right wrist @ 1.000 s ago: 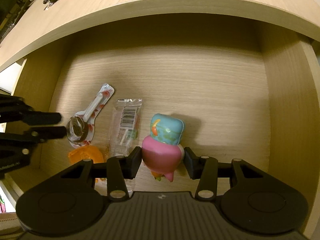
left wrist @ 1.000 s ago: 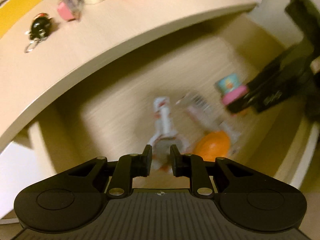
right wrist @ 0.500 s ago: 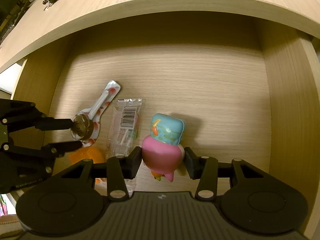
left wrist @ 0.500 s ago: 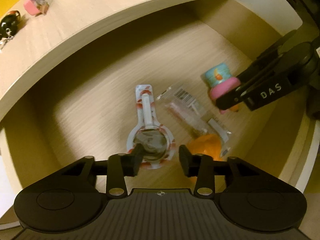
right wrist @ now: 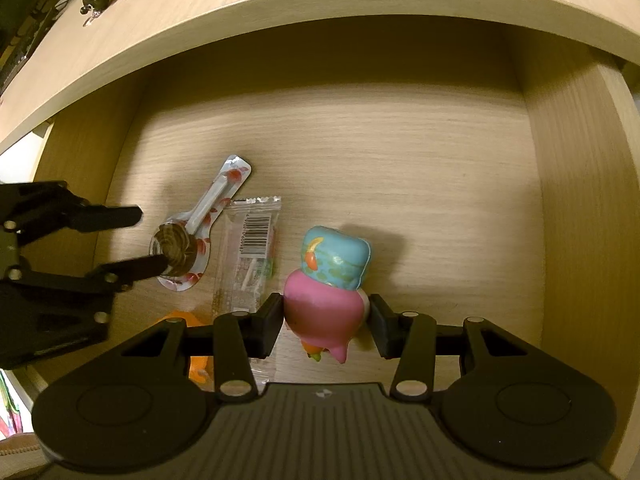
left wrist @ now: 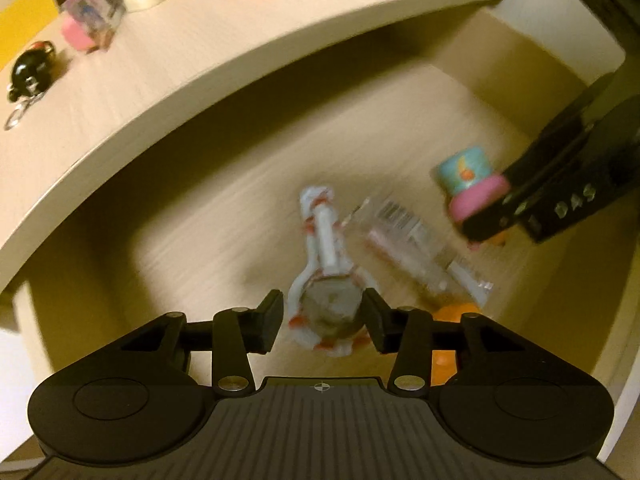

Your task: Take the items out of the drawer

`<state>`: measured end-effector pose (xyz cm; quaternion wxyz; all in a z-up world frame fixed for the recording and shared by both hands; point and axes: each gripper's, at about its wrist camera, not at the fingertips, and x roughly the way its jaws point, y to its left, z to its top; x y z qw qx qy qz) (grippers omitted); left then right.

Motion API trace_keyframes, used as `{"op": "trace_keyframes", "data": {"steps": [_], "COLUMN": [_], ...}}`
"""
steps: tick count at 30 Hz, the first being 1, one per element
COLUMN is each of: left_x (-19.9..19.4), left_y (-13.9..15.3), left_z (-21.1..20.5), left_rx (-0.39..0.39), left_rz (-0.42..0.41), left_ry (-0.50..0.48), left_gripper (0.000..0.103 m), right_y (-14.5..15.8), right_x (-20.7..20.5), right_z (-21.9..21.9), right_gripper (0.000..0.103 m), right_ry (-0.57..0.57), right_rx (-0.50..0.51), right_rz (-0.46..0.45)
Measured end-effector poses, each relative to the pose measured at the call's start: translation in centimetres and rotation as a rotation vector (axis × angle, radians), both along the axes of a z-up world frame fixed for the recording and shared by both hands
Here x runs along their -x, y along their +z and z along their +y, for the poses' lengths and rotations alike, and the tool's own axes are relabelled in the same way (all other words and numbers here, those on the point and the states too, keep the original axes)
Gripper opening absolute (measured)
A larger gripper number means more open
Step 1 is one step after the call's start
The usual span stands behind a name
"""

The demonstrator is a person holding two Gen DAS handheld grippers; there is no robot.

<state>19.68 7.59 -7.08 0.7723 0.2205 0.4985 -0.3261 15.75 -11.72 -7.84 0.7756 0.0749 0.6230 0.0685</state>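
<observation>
The wooden drawer [right wrist: 400,152] stands pulled out below the desk top. My right gripper [right wrist: 326,316] is shut on a pink and blue toy figure [right wrist: 332,276], gripping its pink body just above the drawer floor; the left wrist view shows the same toy [left wrist: 466,178]. A wrapped lollipop [left wrist: 326,308] lies on the floor with its round head between the fingers of my left gripper [left wrist: 324,312]. Those jaws are opening: one finger touches the wrapper, the other stands clear. The right wrist view shows the left gripper [right wrist: 150,240] astride the lollipop [right wrist: 176,246].
A clear packet with a barcode [right wrist: 250,256] lies between lollipop and toy. An orange object [right wrist: 192,320] sits near the drawer's front, partly hidden. On the desk top [left wrist: 200,60] are a black keychain [left wrist: 30,74], a pink box [left wrist: 92,28] and several small items.
My left gripper's jaws went from nearly shut to wide and came down around the lollipop's head. The right gripper kept its hold on the toy and barely moved.
</observation>
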Motion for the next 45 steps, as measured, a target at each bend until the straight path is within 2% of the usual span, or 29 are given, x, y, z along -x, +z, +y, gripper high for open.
{"op": "trace_keyframes", "data": {"steps": [7, 15, 23, 28, 30, 33, 35, 38, 41, 43, 45], "left_x": [-1.2, -0.5, -0.4, -1.0, -1.3, -2.3, -2.4, -1.5, -0.5, 0.6, 1.8], "left_y": [-0.4, 0.5, -1.0, -1.0, -1.0, -0.9, -0.8, 0.7, 3.1, 5.3, 8.2], "left_z": [-0.4, -0.3, -1.2, -0.8, -0.6, -0.1, -0.3, 0.0, 0.7, 1.0, 1.5], "left_rx": [0.056, 0.075, -0.006, 0.030, 0.045, 0.073, 0.072, 0.095, 0.142, 0.163, 0.225], "left_rz": [0.051, 0.083, 0.090, 0.100, 0.121, 0.172, 0.177, 0.118, 0.091, 0.064, 0.026], "left_ry": [0.028, 0.013, 0.013, 0.026, 0.036, 0.107, 0.098, 0.046, -0.006, -0.062, -0.096], "left_gripper": [0.050, 0.048, 0.052, 0.051, 0.050, 0.050, 0.049, 0.049, 0.049, 0.049, 0.049], "right_y": [0.0, 0.1, 0.1, 0.1, 0.1, 0.3, 0.4, 1.1, 2.8, 4.8, 7.3], "right_x": [-0.1, -0.1, -0.2, -0.1, 0.0, 0.3, 0.4, 0.9, 1.6, 2.1, 2.3], "right_z": [0.0, 0.2, 0.3, 0.5, 1.0, 1.8, 2.0, 1.9, 1.4, 1.0, 0.3], "right_gripper": [0.046, 0.046, 0.046, 0.046, 0.045, 0.044, 0.044, 0.044, 0.043, 0.043, 0.043], "right_ry": [-0.015, -0.013, -0.025, -0.035, -0.025, 0.002, 0.015, -0.002, -0.039, -0.064, -0.093], "right_rx": [-0.007, 0.001, -0.004, -0.002, 0.016, 0.050, 0.058, 0.080, 0.061, 0.043, 0.023], "right_rz": [-0.004, -0.006, -0.006, -0.017, -0.026, -0.041, -0.048, -0.062, -0.088, -0.127, -0.182]}}
